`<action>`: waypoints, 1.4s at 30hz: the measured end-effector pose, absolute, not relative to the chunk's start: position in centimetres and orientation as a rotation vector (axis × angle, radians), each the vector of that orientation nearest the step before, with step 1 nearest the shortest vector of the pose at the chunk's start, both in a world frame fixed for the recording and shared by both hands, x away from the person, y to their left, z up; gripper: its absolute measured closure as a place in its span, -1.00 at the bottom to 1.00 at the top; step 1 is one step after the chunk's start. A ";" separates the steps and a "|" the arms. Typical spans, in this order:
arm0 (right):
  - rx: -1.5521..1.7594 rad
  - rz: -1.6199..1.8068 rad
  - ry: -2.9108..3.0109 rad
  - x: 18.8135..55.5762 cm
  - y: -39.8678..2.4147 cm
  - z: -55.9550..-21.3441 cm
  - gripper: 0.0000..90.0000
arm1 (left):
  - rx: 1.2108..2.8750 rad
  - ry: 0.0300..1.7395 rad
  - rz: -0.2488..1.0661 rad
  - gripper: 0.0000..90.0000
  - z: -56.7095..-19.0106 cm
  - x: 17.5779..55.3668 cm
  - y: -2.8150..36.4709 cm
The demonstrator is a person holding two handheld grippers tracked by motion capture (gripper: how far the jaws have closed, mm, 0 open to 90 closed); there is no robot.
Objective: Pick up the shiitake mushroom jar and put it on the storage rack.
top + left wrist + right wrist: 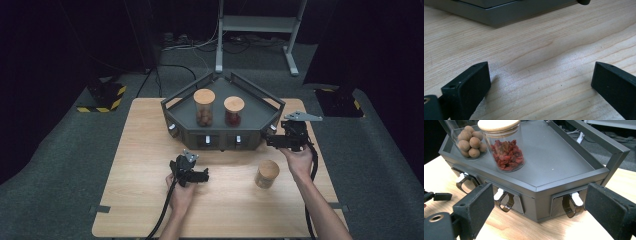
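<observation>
The right claw (274,141) hovers at the right front corner of the grey tray stand (564,173), jaws well apart and holding nothing — the drawer handle (571,203) lies just ahead between them. The likely slip: closing off-centre so a pad catches the drawer's frame rather than the clear loop, or pulling hard enough to drag the whole stand and rock the jar of red berries (505,150) and the jar of brown balls (470,141) on its deck. The left claw (196,176) rests low over the desk (544,50), open and empty — it braces nothing. The third jar (266,174) stands near the right forearm, within range of a knock.
</observation>
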State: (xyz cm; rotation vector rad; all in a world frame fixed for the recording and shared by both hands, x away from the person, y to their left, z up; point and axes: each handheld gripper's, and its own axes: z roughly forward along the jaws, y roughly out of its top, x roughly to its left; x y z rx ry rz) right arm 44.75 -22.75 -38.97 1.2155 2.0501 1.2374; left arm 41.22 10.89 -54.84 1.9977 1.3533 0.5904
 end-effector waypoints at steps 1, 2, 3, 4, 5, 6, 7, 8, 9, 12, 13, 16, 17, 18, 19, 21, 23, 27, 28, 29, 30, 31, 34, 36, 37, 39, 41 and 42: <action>1.216 1.240 2.048 44.7 -22.8 -39.0 -0.81 | 1.997 1.353 0.590 -0.95 -54.8 41.2 10.9; 1.213 1.239 2.046 44.6 -22.9 -39.1 -0.81 | 1.998 1.353 0.590 -0.95 -54.8 41.2 10.9; 1.216 1.242 2.043 44.6 -22.9 -39.1 -0.82 | 1.999 1.352 0.592 -0.95 -54.8 41.2 10.9; 1.213 1.243 2.042 44.5 -23.0 -39.2 -0.82 | 1.997 1.353 0.590 -0.95 -54.8 41.2 10.9; 1.216 1.245 2.039 44.4 -23.0 -39.3 -0.82 | 1.997 1.353 0.590 -0.95 -54.8 41.2 10.9; 1.217 1.243 2.039 44.4 -23.1 -39.3 -0.82 | 1.998 1.353 0.591 -0.95 -54.8 41.2 10.9; 1.215 1.243 2.038 44.3 -23.1 -39.4 -0.82 | 1.999 1.352 0.592 -0.95 -54.8 41.2 10.9; 1.215 1.245 2.037 44.3 -23.1 -39.4 -0.82 | 1.999 1.352 0.592 -0.95 -54.8 41.2 10.9; 1.213 1.247 2.037 44.2 -23.2 -39.5 -0.82 | 1.998 1.353 0.591 -0.95 -54.8 41.2 10.9; 1.208 1.252 2.038 44.0 -23.2 -39.7 -0.82 | 1.999 1.352 0.592 -0.95 -54.8 41.2 10.9; 1.208 1.251 2.042 43.9 -23.2 -39.8 -0.82 | 1.999 1.352 0.592 -0.95 -54.8 41.2 10.9; 1.208 1.250 2.048 43.7 -23.2 -40.2 -0.82 | 1.998 1.353 0.590 -0.95 -54.8 41.2 10.9; 1.209 1.252 2.049 43.7 -23.3 -40.3 -0.82 | 1.998 1.353 0.591 -0.95 -54.8 41.2 10.9; 1.209 1.252 2.050 43.7 -23.3 -40.4 -0.82 | 1.998 1.353 0.591 -0.95 -54.8 41.2 10.9; 1.212 1.254 2.050 43.6 -23.3 -40.5 -0.82 | 2.000 1.352 0.592 -0.95 -54.8 41.2 10.9; 1.211 1.256 2.053 43.5 -23.4 -40.6 -0.82 | 2.000 1.351 0.592 -0.95 -54.8 41.2 10.9; 1.211 1.260 2.054 43.4 -23.4 -40.8 -0.82 | 2.000 1.352 0.592 -0.95 -54.8 41.2 10.9; 1.215 1.261 2.060 43.2 -23.6 -41.1 -0.82 | 2.000 1.352 0.592 -0.95 -54.8 41.2 10.9; 1.215 1.263 2.059 43.2 -23.6 -41.1 -0.82 | 2.001 1.351 0.592 -0.95 -54.8 41.2 10.9; 1.216 1.266 2.058 43.1 -23.7 -41.2 -0.82 | 2.000 1.352 0.592 -0.95 -54.8 41.2 10.9; 1.215 1.270 2.056 43.0 -23.7 -41.3 -0.82 | 2.000 1.352 0.592 -0.95 -54.8 41.2 10.9; 1.216 1.272 2.056 42.9 -23.8 -41.3 -0.82 | 2.000 1.352 0.592 -0.95 -54.8 41.2 10.9; 1.219 1.281 2.057 42.6 -23.9 -41.6 -0.82 | 2.000 1.351 0.592 -0.95 -54.8 41.2 10.9; 1.222 1.283 2.057 42.5 -23.9 -41.9 -0.82 | 1.999 1.353 0.591 -0.95 -54.8 41.2 10.9; 1.224 1.282 2.055 42.4 -23.9 -42.0 -0.82 | 2.000 1.352 0.592 -0.95 -54.8 41.2 10.9; 1.229 1.282 2.052 42.3 -23.9 -42.3 -0.82 | 2.000 1.352 0.592 -0.95 -54.8 41.2 10.9; 1.230 1.278 2.050 42.1 -23.9 -42.5 -0.81 | 1.999 1.353 0.590 -0.95 -54.8 41.2 10.9; 1.226 1.276 2.048 42.0 -23.9 -42.6 -0.81 | 2.000 1.352 0.592 -0.95 -54.8 41.2 10.9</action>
